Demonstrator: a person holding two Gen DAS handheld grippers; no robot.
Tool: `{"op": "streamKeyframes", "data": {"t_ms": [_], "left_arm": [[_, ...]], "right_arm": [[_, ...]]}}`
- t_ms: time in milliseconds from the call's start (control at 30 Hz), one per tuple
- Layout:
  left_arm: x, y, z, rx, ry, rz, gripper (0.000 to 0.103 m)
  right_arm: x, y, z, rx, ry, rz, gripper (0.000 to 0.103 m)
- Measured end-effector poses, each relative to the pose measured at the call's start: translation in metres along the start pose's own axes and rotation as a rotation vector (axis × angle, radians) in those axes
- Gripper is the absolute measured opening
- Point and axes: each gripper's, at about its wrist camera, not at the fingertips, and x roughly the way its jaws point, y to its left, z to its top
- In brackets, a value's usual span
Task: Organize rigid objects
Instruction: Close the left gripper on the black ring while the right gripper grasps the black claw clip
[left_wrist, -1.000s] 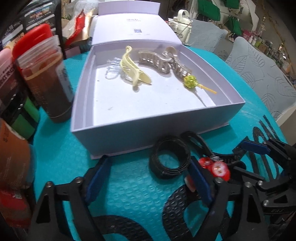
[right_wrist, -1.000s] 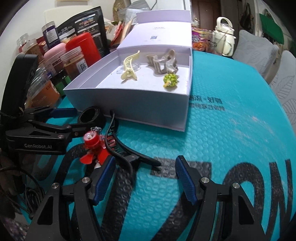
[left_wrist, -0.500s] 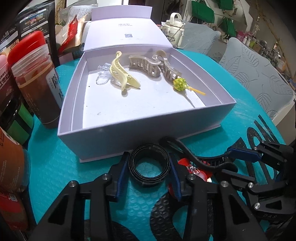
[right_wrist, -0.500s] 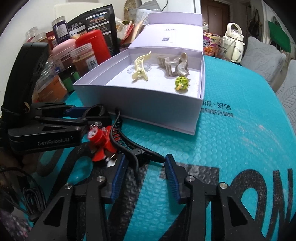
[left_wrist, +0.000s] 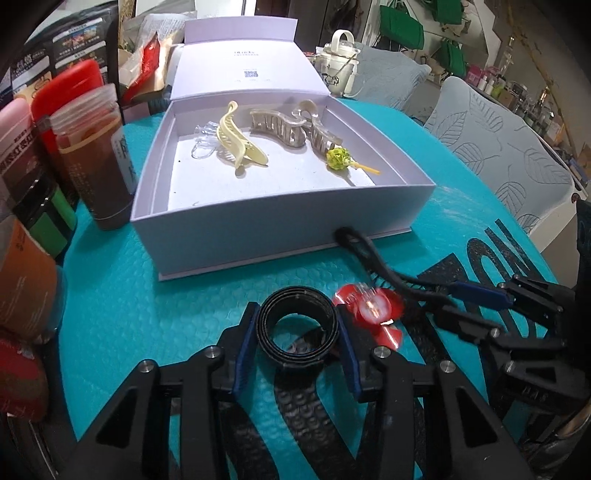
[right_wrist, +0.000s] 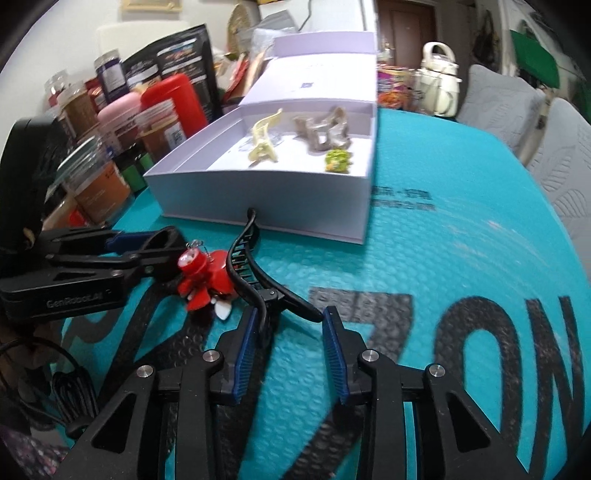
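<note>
Gripping a black coiled ring between its blue pads, the left claw is closed on it just above the teal bubble-textured tabletop. The right claw, jaws just narrowed, pinches the handle end of a black toothed hair clip. Beyond, the open lilac cardboard box holds a cream clip, a clear clip, beige claw clips and a yellow-green flower pin. A red flower clip lies between the claws.
</note>
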Motion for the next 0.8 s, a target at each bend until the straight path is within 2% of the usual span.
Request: {"op": "streamKeyframes", "data": {"t_ms": [267, 800], "left_arm": [[-0.013, -0.008, -0.012, 0.010, -0.014, 0.005, 0.040], [-0.032, -0.014, -0.039, 0.021, -0.004, 0.014, 0.040]], "right_arm": [[-0.015, -0.007, -0.021, 0.030, 0.011, -0.038, 0.035], [-0.031, 0.007, -0.050, 0.022, 0.050, -0.041, 0.035]]}}
